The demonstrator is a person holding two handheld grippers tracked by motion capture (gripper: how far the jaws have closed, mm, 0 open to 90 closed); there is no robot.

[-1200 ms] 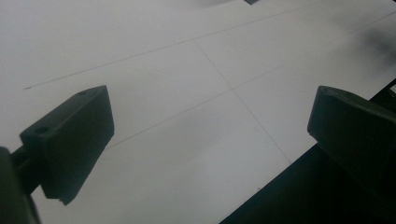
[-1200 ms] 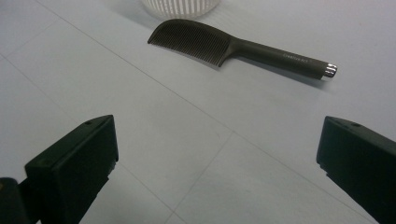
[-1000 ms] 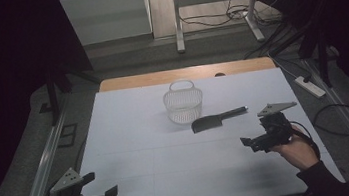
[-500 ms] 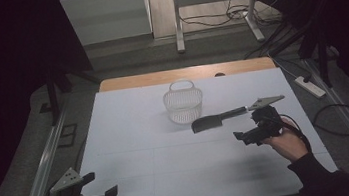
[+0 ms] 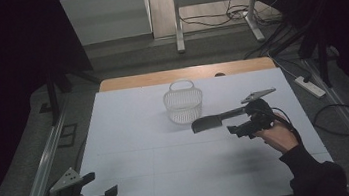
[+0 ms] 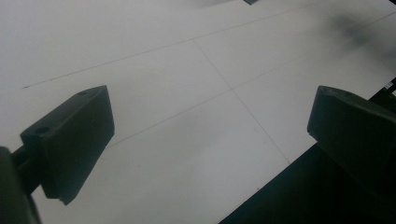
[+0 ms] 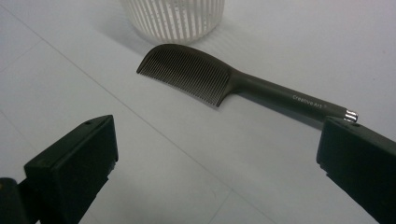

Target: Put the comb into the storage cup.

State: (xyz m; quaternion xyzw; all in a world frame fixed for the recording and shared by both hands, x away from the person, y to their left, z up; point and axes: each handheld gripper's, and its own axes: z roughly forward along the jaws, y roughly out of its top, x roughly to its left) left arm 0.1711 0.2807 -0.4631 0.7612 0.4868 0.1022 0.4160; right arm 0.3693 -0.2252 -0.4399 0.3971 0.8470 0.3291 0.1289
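Observation:
A black comb (image 5: 213, 120) (image 7: 219, 81) lies flat on the white table, teeth toward the near side, its handle running right. Just behind its head stands a white slatted basket (image 5: 183, 106) (image 7: 173, 17) with a handle. My right gripper (image 5: 241, 129) (image 7: 217, 154) hovers open just near the comb's handle, jaws wide apart, nothing between them. My left gripper (image 5: 101, 188) (image 6: 210, 126) is open at the table's near left corner, over bare surface and the table's edge.
The white table surface (image 5: 136, 133) has faint seam lines. A wooden strip (image 5: 184, 73) runs along the far edge. A power strip (image 5: 310, 86) and cables lie on the floor at the right. A metal rail (image 5: 44, 164) runs along the left side.
My right gripper has moved left and forward toward the comb's handle. The left gripper has stayed where it was.

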